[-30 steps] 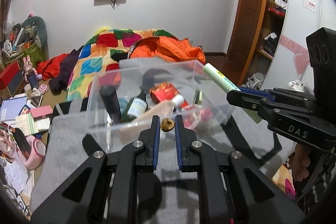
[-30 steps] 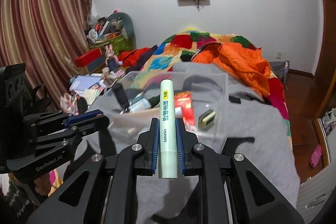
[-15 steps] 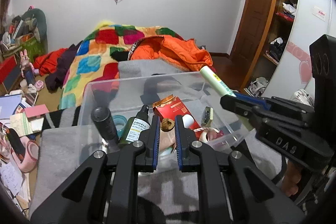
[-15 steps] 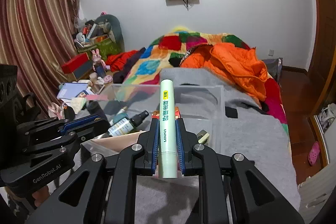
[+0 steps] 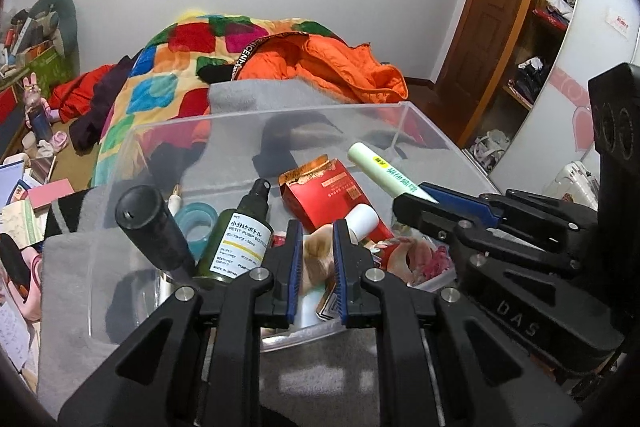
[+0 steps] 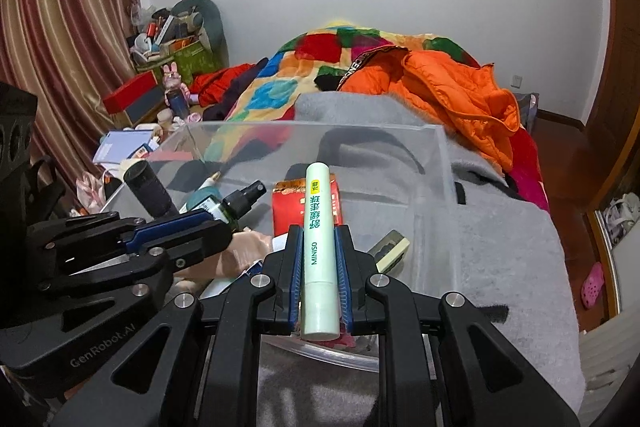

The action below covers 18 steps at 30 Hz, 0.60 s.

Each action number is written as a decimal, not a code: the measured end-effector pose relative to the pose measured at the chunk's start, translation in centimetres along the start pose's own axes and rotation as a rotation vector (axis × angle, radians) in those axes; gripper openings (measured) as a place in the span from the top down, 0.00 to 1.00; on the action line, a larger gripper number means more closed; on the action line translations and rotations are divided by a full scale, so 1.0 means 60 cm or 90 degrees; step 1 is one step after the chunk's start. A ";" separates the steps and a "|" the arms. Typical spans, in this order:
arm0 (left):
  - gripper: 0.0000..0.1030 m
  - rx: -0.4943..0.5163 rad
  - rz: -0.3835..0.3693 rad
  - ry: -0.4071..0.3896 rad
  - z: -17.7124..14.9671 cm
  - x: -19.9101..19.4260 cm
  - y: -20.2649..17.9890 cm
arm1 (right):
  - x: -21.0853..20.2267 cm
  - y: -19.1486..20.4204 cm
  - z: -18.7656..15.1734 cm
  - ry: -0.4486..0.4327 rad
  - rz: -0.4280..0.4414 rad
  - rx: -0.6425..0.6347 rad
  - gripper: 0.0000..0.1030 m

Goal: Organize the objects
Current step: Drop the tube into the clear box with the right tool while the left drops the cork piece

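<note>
A clear plastic bin (image 5: 280, 115) (image 6: 320, 125) stands on a grey blanket. Inside it are a green spray bottle (image 5: 240, 235), a red box (image 5: 324, 187), a black cylinder (image 5: 152, 227) and a teal tape roll (image 5: 196, 223). My left gripper (image 5: 317, 251) (image 6: 226, 231) is over the bin's near wall, shut on a small brown nut-like lump (image 5: 319, 247). To its right, my right gripper (image 6: 319, 239) (image 5: 408, 203) is shut on a pale green tube (image 6: 318, 211) (image 5: 384, 175). The tube's tip points out over the red box (image 6: 296, 203).
The grey blanket (image 6: 500, 247) lies on a bed, with an orange jacket (image 6: 448, 87) and a patchwork quilt (image 5: 160, 75) behind the bin. Boxes, papers and toys (image 6: 160, 67) crowd the floor at the left. A wooden door and open shelves (image 5: 532, 27) stand at the right.
Both grippers have moved forward and down, from in front of the bin to over its near wall. Each still grips its own thing.
</note>
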<state>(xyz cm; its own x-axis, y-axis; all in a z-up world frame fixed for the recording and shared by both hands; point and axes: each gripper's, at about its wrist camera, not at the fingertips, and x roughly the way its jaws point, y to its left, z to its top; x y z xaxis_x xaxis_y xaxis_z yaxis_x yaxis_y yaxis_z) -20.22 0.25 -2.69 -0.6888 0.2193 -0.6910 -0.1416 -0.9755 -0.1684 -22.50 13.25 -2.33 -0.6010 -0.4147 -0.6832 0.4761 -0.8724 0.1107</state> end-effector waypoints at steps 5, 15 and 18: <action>0.79 0.002 -0.002 0.004 -0.004 -0.004 -0.003 | 0.003 0.008 -0.004 0.012 0.002 -0.013 0.86; 0.71 0.007 0.005 -0.029 -0.001 -0.051 -0.012 | -0.050 0.010 0.001 -0.020 0.010 -0.014 0.81; 0.65 0.011 0.015 -0.049 -0.002 -0.076 -0.015 | -0.071 0.011 0.000 -0.034 0.011 -0.015 0.77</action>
<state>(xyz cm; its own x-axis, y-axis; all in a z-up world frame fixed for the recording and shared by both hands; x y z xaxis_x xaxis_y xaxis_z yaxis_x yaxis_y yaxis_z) -16.89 0.15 0.51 -0.7442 0.1941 -0.6392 -0.1357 -0.9808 -0.1399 -19.60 14.43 0.68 -0.6257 -0.4439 -0.6415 0.5013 -0.8588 0.1053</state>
